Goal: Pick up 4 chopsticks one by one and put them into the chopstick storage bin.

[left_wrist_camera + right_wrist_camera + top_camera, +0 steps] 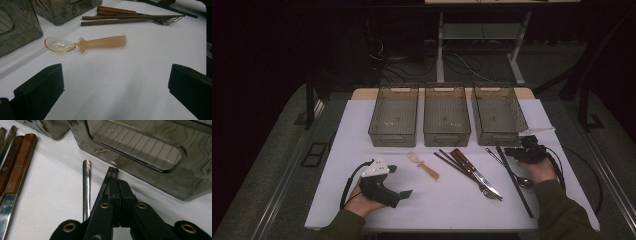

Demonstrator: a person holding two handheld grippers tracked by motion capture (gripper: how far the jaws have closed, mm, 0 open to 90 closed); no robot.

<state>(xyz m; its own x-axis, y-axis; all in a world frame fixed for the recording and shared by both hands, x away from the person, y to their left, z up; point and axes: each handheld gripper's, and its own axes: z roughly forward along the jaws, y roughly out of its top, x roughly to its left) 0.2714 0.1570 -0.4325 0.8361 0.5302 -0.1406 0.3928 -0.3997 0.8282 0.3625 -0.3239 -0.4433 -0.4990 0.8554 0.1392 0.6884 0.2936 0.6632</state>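
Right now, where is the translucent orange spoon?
In the high view the orange spoon lies on the white table, left of the wooden chopsticks, ahead of the open left gripper.

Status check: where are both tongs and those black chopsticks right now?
Right tongs shut on the black chopsticks at their far end, beside the metal spoon. Left tongs open, idle, facing the orange spoon. Right bin just ahead; nothing blocking.

I work in a dark lab room. My white table stands on grey carpet. Loose cables lie under a desk.
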